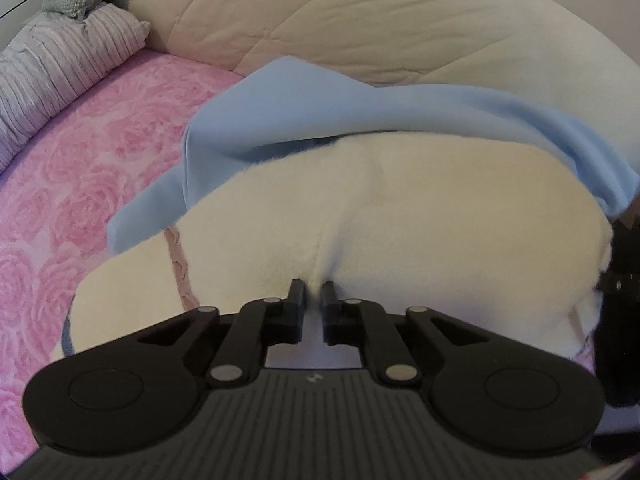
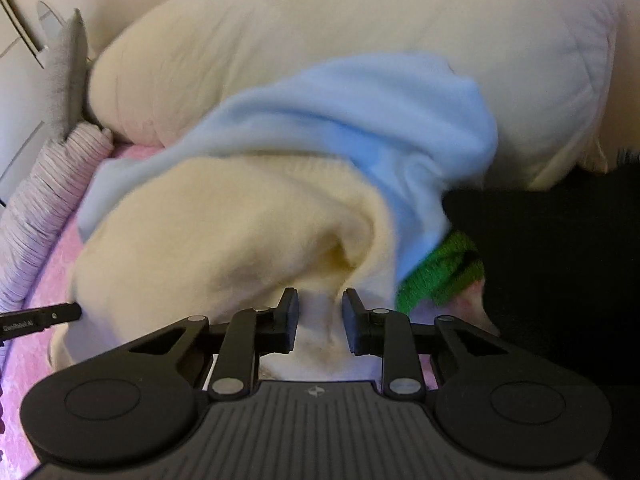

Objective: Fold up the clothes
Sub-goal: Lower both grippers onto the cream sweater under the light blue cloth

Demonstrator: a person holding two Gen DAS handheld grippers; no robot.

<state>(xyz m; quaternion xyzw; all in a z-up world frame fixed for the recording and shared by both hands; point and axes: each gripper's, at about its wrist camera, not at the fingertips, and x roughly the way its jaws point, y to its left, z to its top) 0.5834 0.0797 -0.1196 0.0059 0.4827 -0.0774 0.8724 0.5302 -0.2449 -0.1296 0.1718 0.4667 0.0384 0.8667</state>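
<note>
Both grippers [image 1: 313, 294] [image 2: 320, 300] pinching cream garment [image 1: 380, 220] edge

A bed [image 1: 80, 168] wears a pink rose-patterned cover. A cream quilt [image 1: 360, 20] is heaped along its far edge. A striped lilac pillow [image 1: 60, 64] lies at the far left corner.

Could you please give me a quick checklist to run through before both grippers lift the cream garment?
1. Left gripper pinching the cream garment: ok, fabric is bunched between nearly closed fingers.
2. Right gripper gripping the same garment: ok, a fold is caught between its fingers.
3. Light blue garment clear of the cream one: not ok, it drapes over its far side.
4. Green item free of the lift: cannot tell, it is mostly hidden.
5. Pink bedspread not caught in either grip: cannot tell.
</note>
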